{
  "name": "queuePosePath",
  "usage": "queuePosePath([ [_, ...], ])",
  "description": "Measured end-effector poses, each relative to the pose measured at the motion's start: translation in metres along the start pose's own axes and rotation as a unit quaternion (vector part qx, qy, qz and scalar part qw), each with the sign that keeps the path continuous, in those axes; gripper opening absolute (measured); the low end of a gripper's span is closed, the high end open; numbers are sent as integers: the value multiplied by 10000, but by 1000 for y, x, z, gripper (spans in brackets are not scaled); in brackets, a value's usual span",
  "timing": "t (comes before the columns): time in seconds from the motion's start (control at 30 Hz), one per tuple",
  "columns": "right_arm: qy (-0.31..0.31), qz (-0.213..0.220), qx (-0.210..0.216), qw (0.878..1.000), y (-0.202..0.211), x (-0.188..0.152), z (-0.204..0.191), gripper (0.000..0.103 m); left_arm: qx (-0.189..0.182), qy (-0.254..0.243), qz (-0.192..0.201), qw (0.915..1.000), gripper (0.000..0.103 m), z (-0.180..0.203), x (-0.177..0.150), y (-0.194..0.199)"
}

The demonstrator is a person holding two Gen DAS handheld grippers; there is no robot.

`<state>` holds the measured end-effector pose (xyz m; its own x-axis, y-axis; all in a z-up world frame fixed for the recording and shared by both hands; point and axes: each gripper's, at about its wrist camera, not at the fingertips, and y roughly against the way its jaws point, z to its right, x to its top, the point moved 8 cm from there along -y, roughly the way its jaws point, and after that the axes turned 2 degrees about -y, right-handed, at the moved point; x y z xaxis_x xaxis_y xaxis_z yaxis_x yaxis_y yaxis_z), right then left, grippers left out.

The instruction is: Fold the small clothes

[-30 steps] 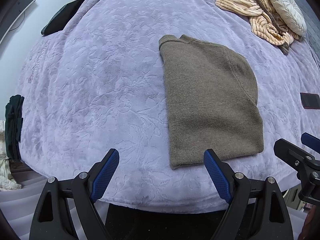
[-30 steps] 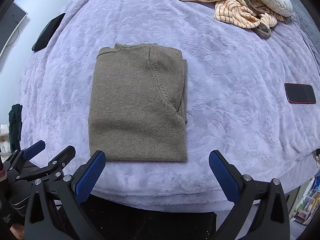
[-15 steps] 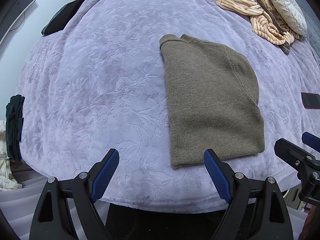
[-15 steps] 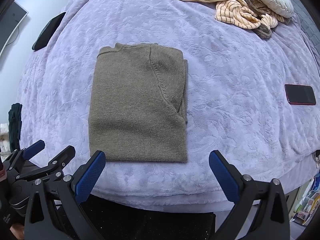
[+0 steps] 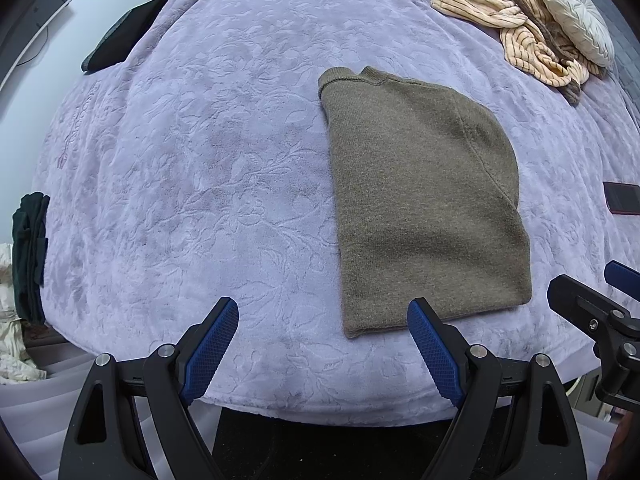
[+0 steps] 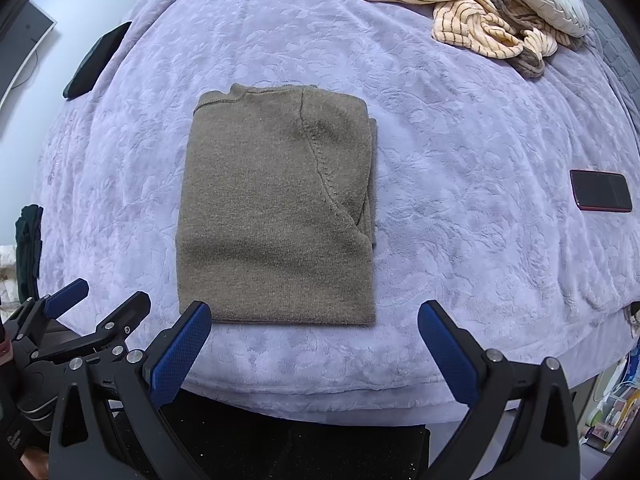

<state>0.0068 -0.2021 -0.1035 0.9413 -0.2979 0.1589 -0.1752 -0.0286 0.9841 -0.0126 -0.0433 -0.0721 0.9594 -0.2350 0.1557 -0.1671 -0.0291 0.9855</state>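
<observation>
Folded sweater lies just ahead of both my grippers, near the bed's front edge

The olive knit sweater [image 6: 276,216] rests flat on the lavender bed [image 6: 460,120], long axis running from the front edge toward the far one; its near hem sits just beyond my right gripper [image 6: 314,354], offset right of my left gripper [image 5: 322,354]. Both sets of fingers are spread wide, grasping nothing. It looks neatly rectangular, collar at the far end

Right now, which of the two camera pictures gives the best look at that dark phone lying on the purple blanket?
The right wrist view. There the phone lies whole on the blanket, its reddish rim visible all round, right of the folded sweater. The left wrist view catches only part of it, cut off at the picture's right edge.
</observation>
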Motion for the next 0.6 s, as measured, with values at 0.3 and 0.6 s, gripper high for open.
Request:
queuePosePath([
  [0.3, 30, 7, 7, 10000, -1, 0, -2, 103, 23, -53, 2, 10000, 87, 1, 2, -1],
  [0.6, 101, -20, -1, 9999, -4, 6, -3, 103, 11, -69, 41, 10000, 87, -1, 5, -2],
])
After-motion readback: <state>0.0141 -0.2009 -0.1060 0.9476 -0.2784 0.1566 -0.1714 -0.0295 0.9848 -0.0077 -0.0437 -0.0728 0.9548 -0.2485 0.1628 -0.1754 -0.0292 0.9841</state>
